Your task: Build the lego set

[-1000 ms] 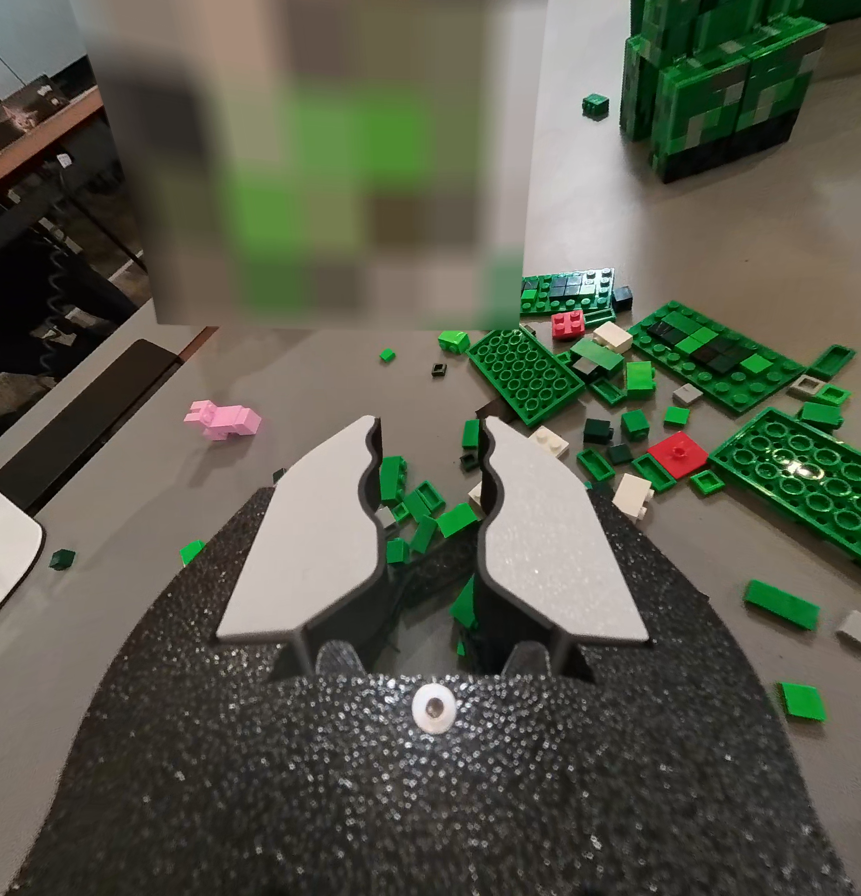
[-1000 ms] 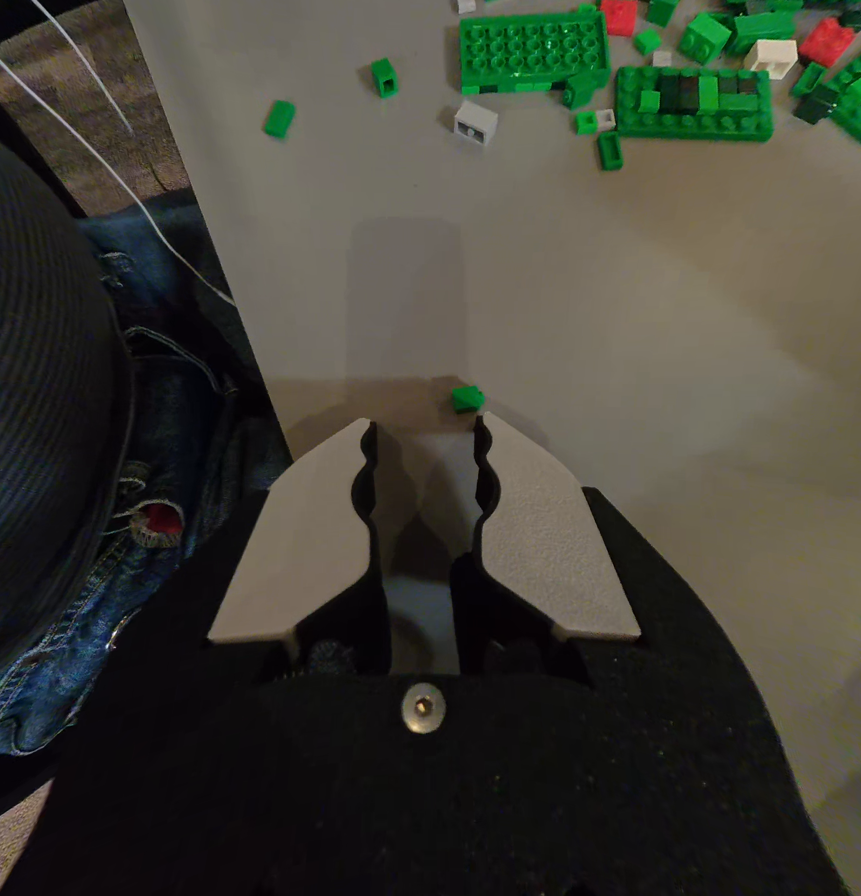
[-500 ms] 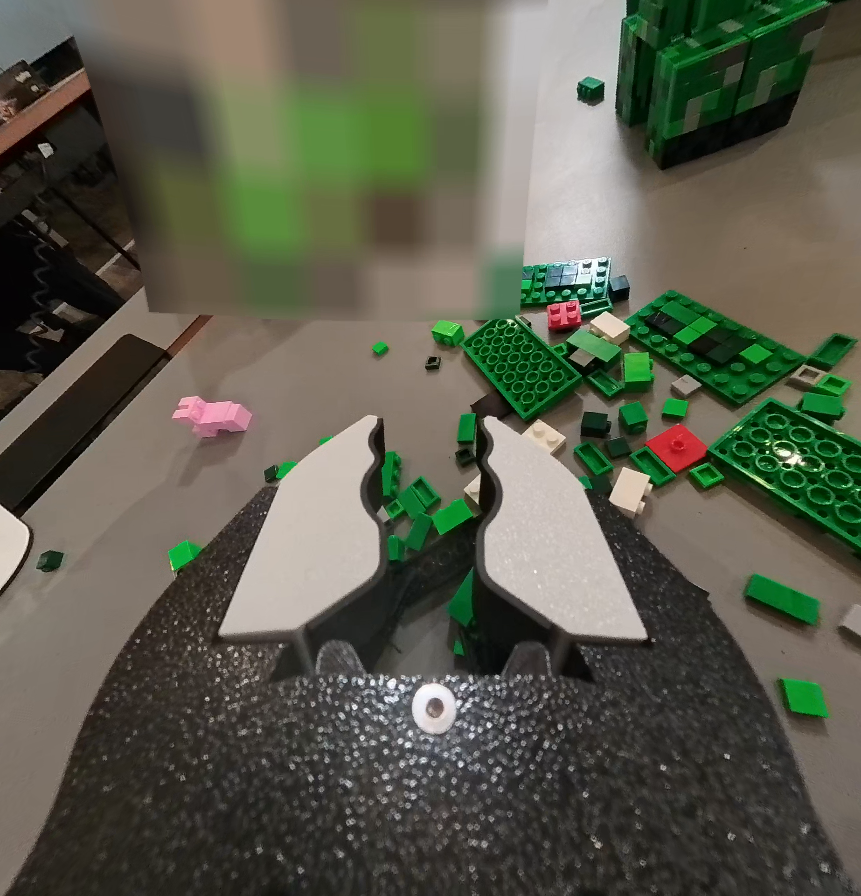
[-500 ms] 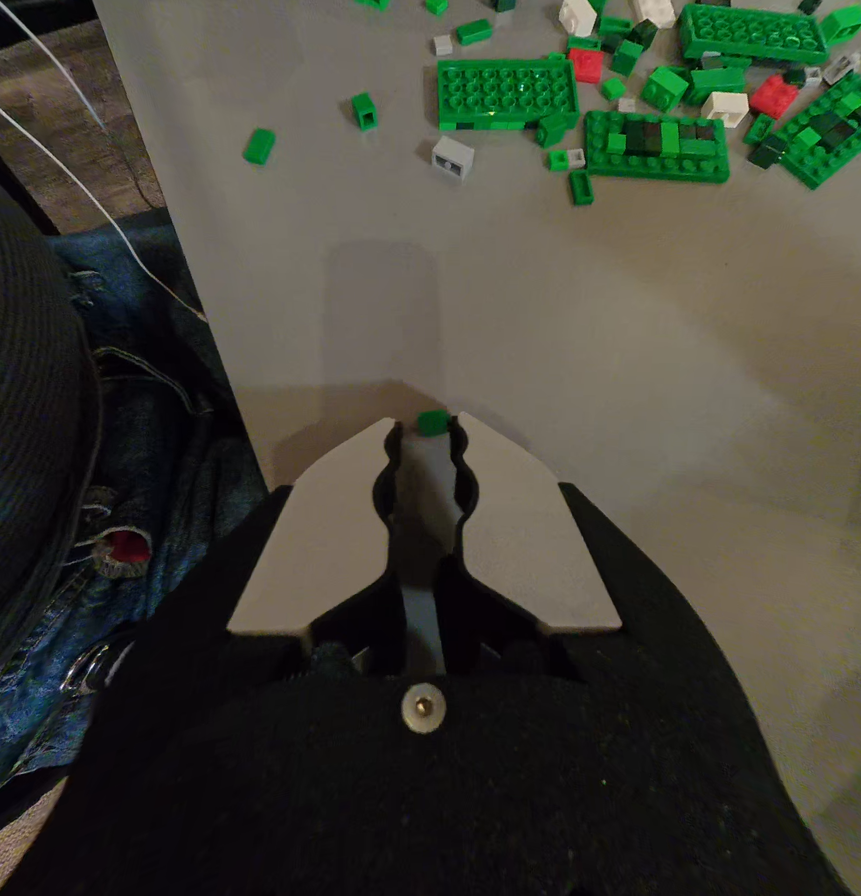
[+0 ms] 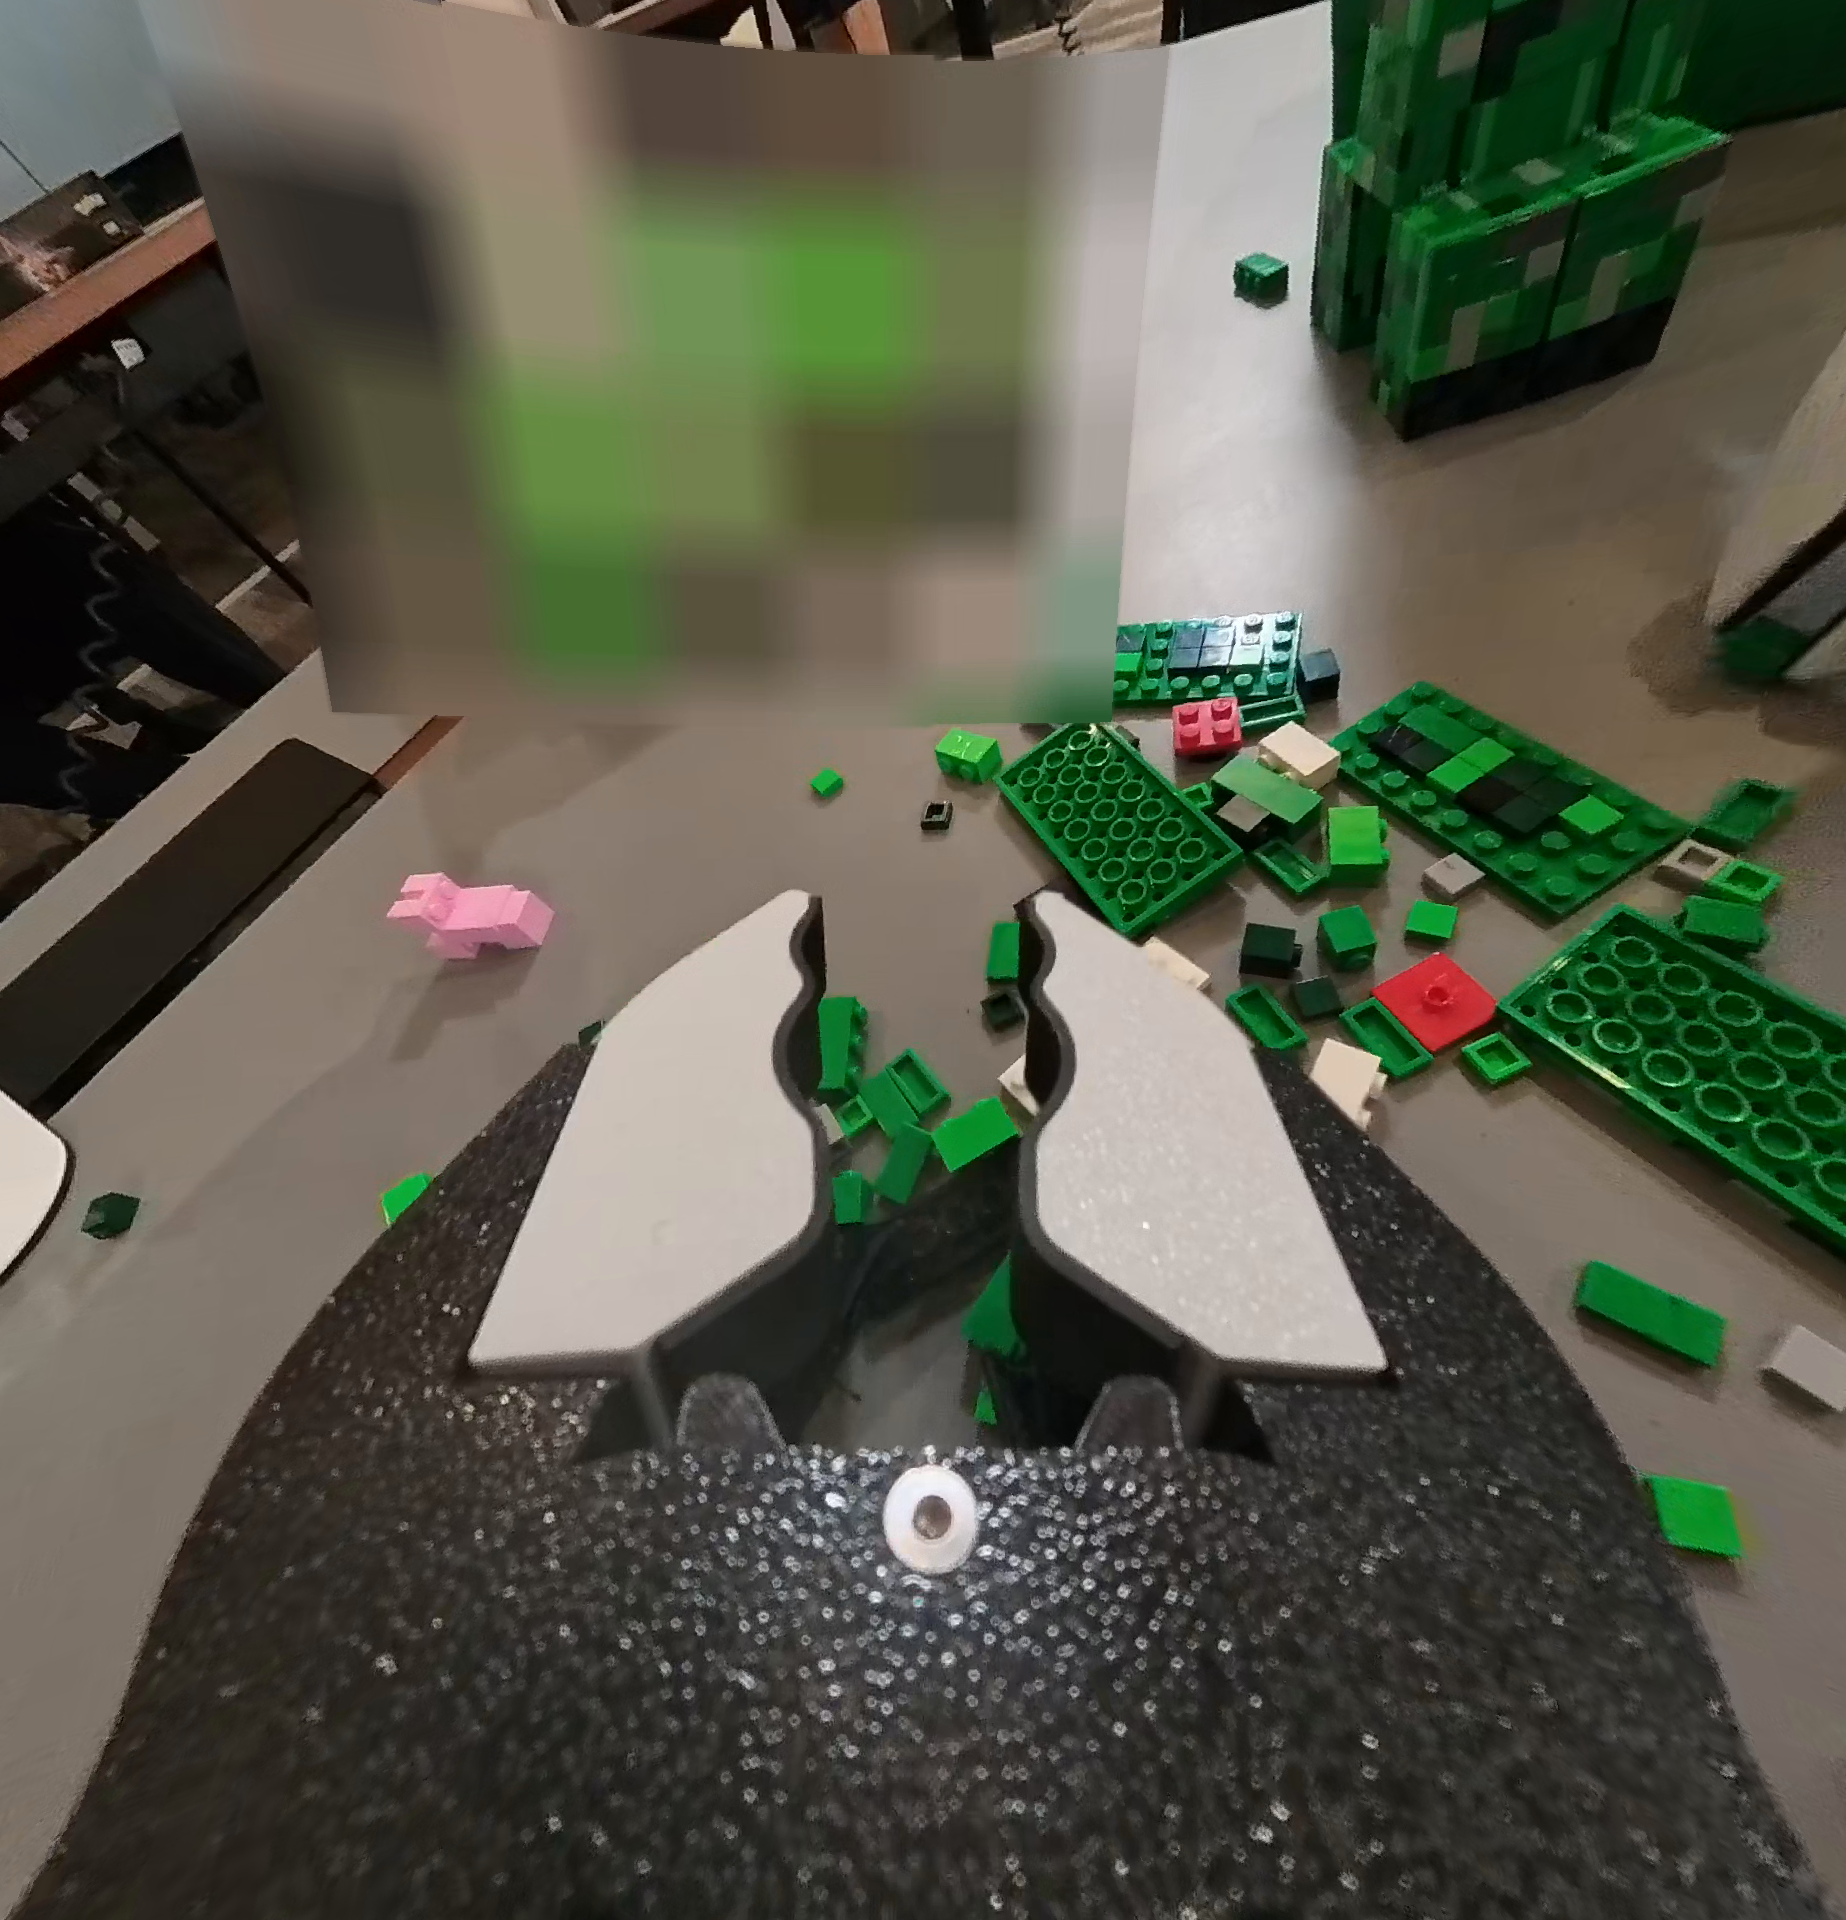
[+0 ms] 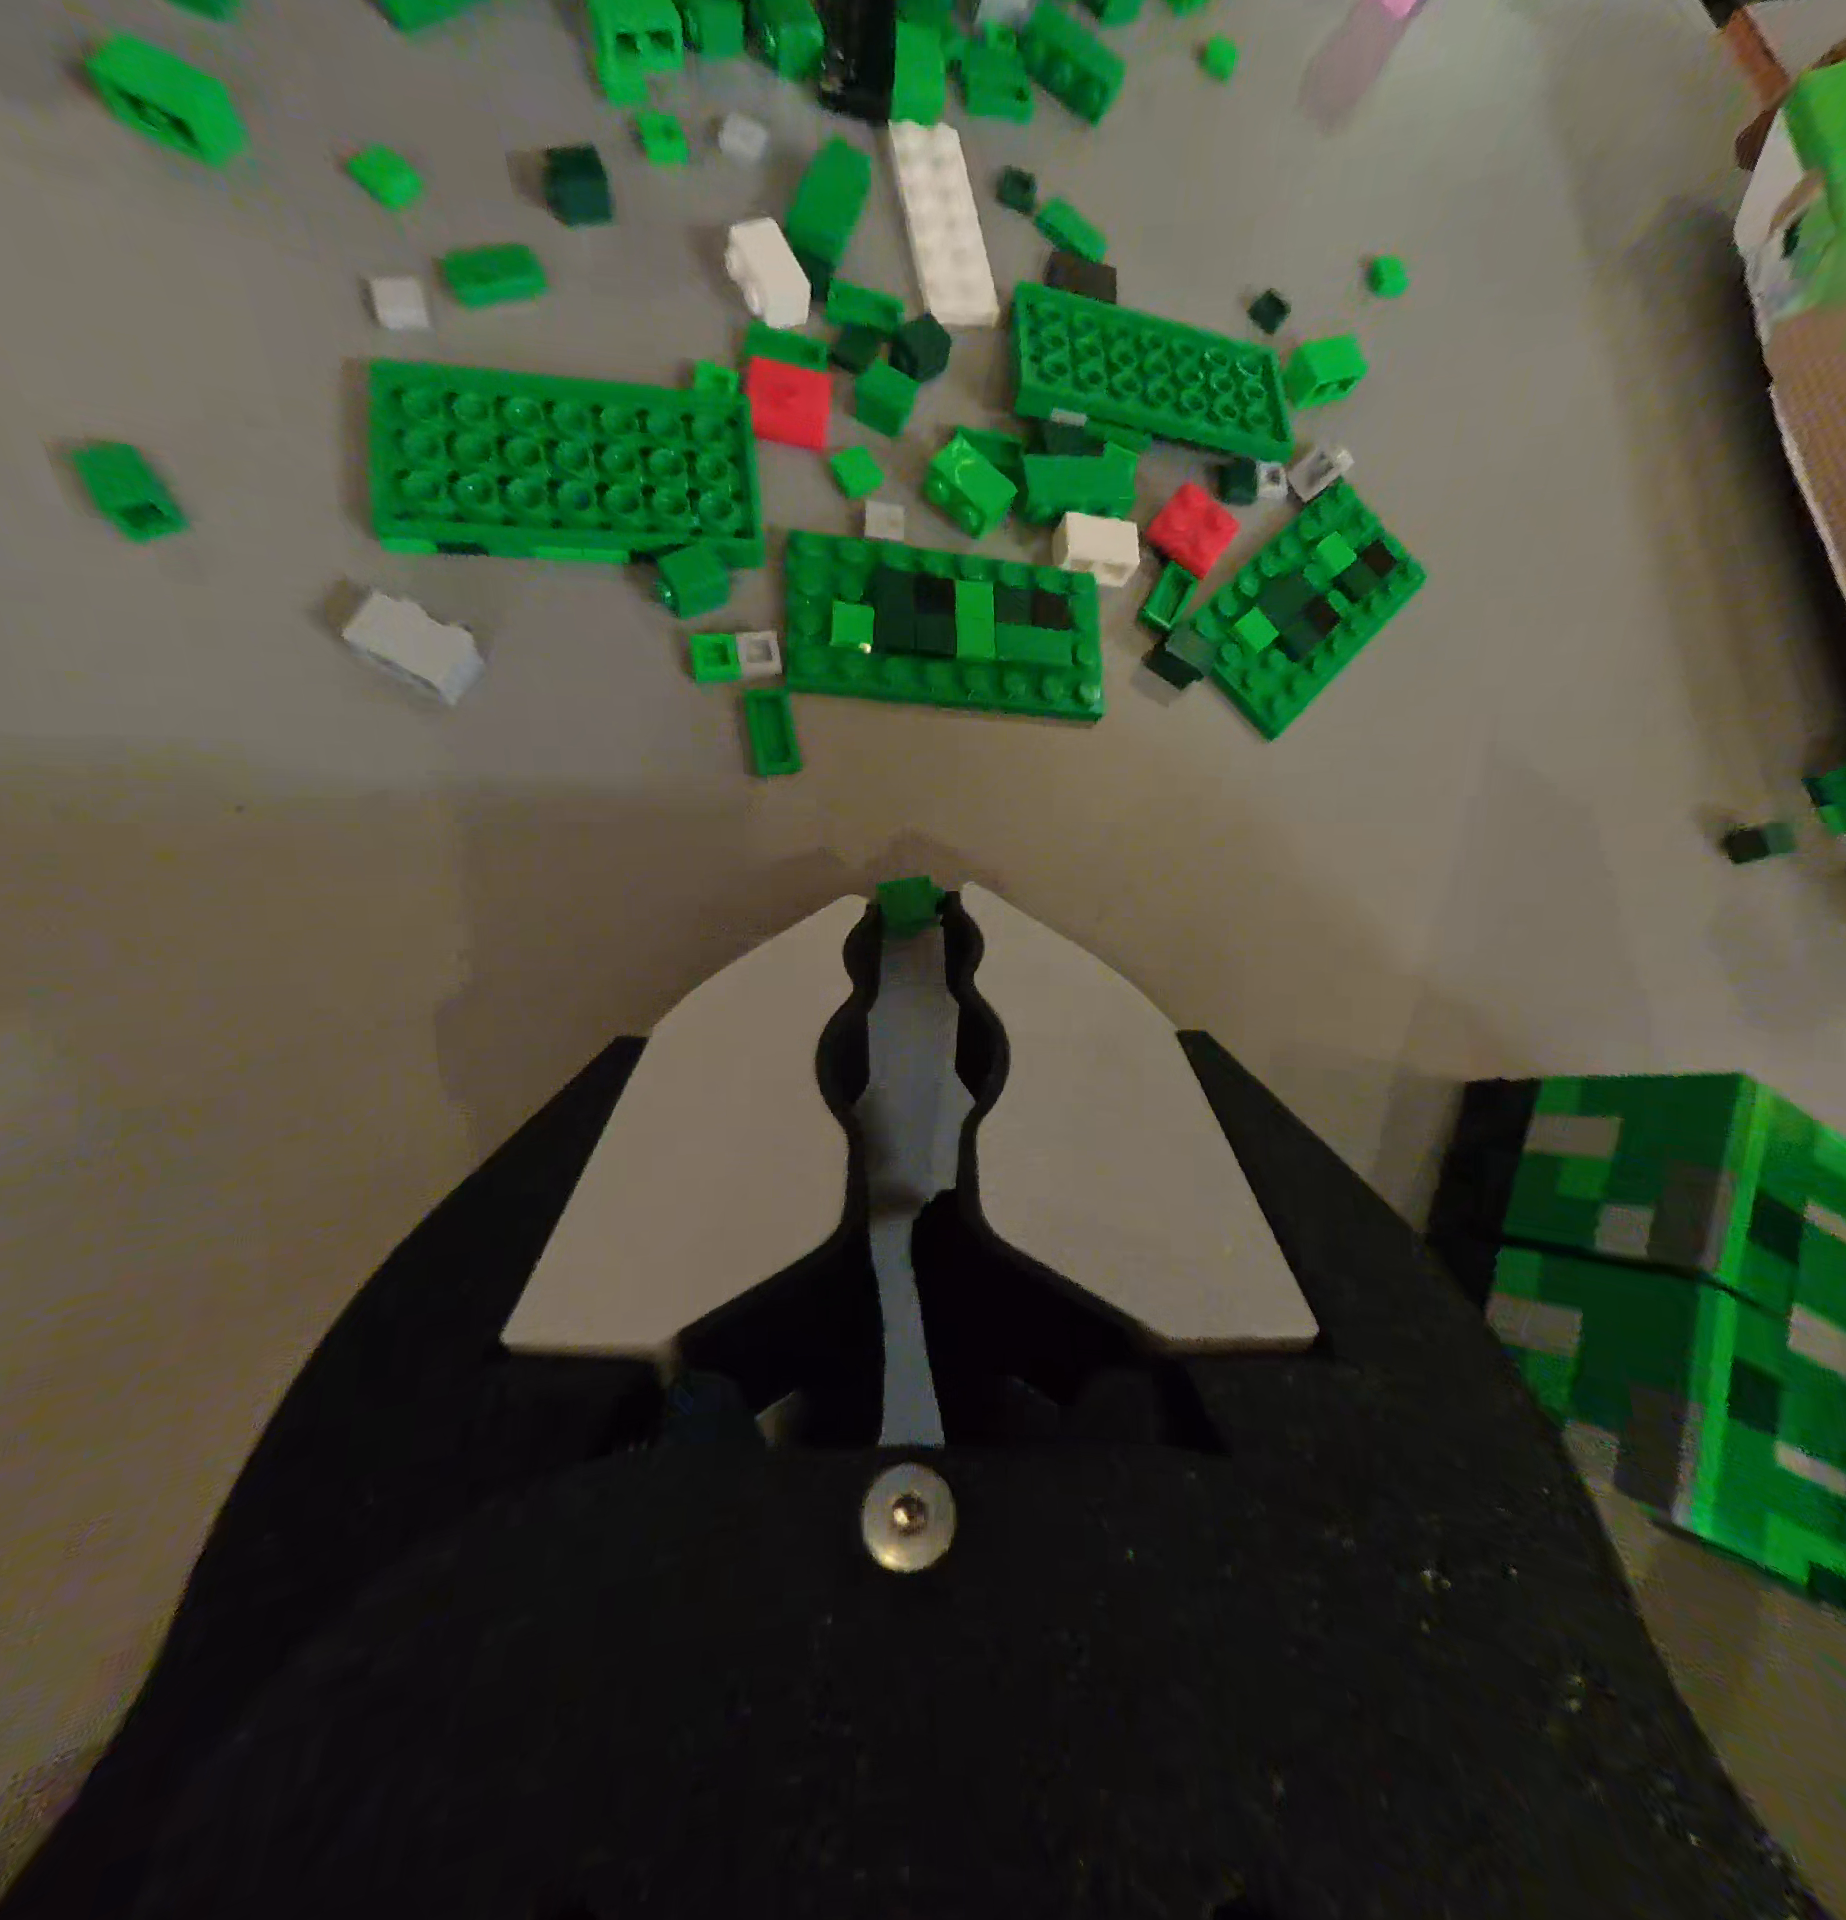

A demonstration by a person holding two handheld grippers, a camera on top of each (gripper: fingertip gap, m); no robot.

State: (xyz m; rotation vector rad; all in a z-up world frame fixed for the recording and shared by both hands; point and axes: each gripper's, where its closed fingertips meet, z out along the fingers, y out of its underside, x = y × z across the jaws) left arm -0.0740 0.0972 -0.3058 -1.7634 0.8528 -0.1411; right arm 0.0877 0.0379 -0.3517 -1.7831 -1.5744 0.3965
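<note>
Mid-build on a grey table (image 6: 1314, 831): tall green block figure (image 5: 1521, 229) standing finished-looking at the far edge, 2 plates already partly tiled in dark and light green (image 6: 945, 623) (image 6: 1303, 608), 2 more large green plates (image 6: 560, 457) (image 6: 1147, 369) lying bare side up. Dozens of loose green, white, grey and red pieces scattered between them, so by the look of it much left to place.

Right gripper (image 6: 906, 906) fingers pinched together on a small green brick (image 6: 906, 902), held at the very tips above bare table, short of the tiled plates. Too small and squarish to give a long axis; top face tipped toward the camera.

Left gripper (image 5: 919, 925) fingers apart, empty, hovering over a cluster of small green pieces (image 5: 914, 1117). Pink pig (image 5: 472, 912) off to the left.
</note>
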